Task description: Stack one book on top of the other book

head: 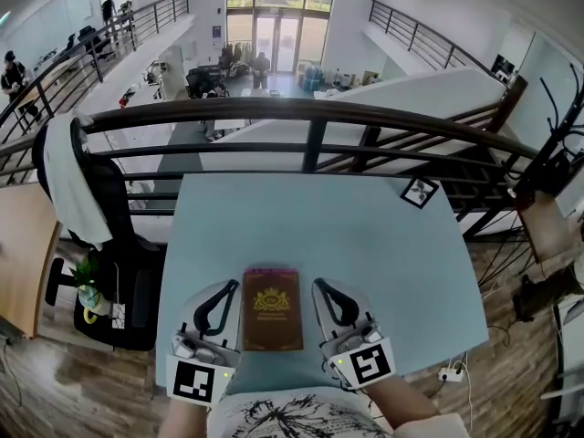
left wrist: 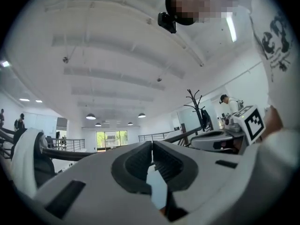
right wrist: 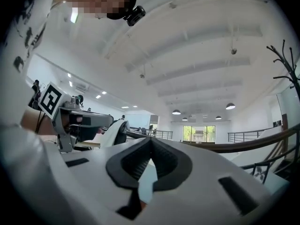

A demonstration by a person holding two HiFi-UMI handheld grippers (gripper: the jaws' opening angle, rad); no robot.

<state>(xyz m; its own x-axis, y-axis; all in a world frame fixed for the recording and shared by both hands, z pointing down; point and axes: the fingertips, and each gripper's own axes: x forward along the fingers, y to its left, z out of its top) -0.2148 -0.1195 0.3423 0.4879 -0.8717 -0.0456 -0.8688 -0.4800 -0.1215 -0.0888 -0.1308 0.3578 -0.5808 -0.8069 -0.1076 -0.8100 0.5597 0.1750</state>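
seemingly stacked already: left gripper (head: 224, 292) and right gripper (head: 324, 290), both closed and empty, flank the brown book (head: 272, 318); sideways drift could shove it off the pink book (head: 272, 270).

Your book (head: 272, 310) shows brown with a gold emblem, purple at its 12 o'clock edge; the table (head: 347, 235) is pale blue. Your left gripper (head: 228, 288) and right gripper (head: 321, 286) are white, black-padded, with black-and-white square markers.

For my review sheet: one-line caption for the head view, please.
Brown gold-emblem book on pale blue table between left gripper and right gripper, jaws shut.
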